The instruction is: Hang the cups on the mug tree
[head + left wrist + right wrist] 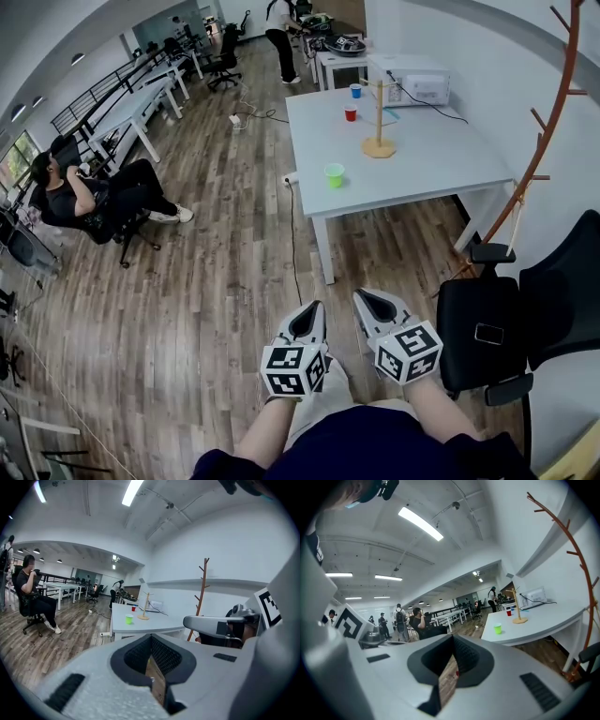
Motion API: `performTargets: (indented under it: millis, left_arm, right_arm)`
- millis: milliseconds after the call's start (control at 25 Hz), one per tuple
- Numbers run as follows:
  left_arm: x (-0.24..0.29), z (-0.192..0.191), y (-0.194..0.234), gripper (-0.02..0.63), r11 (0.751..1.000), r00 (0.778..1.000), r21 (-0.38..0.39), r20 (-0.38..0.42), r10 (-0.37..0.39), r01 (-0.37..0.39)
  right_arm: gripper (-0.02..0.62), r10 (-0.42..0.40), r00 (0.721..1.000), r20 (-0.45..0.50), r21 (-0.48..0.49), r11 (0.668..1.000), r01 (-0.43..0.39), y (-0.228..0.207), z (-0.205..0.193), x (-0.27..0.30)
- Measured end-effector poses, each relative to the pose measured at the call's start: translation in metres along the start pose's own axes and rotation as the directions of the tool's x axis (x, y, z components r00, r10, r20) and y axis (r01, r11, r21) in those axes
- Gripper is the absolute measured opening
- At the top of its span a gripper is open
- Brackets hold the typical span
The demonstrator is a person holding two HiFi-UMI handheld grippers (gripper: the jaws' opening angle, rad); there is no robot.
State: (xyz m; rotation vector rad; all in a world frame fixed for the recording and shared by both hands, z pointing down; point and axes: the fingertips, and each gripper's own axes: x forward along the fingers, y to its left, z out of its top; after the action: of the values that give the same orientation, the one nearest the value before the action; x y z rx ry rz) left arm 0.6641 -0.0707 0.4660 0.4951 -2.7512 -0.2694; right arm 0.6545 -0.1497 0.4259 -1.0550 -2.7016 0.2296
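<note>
A white table [412,169] stands ahead across the wooden floor. On it are a wooden mug tree [379,117], a green cup [334,174] near the front left corner, a red cup [351,113] and a blue cup [355,91] further back. Both grippers hang low by my legs, far short of the table. The left gripper [312,309] and the right gripper [367,298] are shut and hold nothing. The left gripper view shows the green cup [129,618] and the mug tree [144,606] beyond its closed jaws. The right gripper view shows the green cup [498,628] and the mug tree [517,606].
A black office chair [511,319] with a phone on its seat stands close at my right. A brown coat stand [548,131] rises behind it. A white appliance [417,84] sits at the table's back. One person sits at left [89,197]; another stands far back [281,37].
</note>
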Motion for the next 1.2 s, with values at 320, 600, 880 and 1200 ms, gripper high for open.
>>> performTargets:
  millis: [320,600,880,1200]
  left_arm:
    - [0.034,0.019,0.031,0.02,1.0,1.0,0.011,0.01,0.001,-0.001]
    - [0.07,0.041,0.065,0.02,0.999,1.0,0.036,-0.001,-0.012,0.012]
    - [0.109,0.064,0.095,0.02,0.998,0.999,0.054,-0.012,-0.036,0.037]
    - [0.152,0.089,0.128,0.02,0.996,0.998,0.06,-0.02,-0.068,0.069]
  right_arm:
    - [0.029,-0.001,1.0,0.0,-0.017,1.0,0.001,-0.017,0.011,0.048]
    - [0.029,-0.016,1.0,-0.019,-0.018,1.0,0.016,-0.033,0.021,0.102]
    - [0.029,-0.036,0.999,-0.019,-0.014,0.999,0.036,-0.05,0.038,0.152]
    - [0.029,-0.062,0.998,-0.006,-0.01,0.998,0.062,-0.067,0.059,0.201]
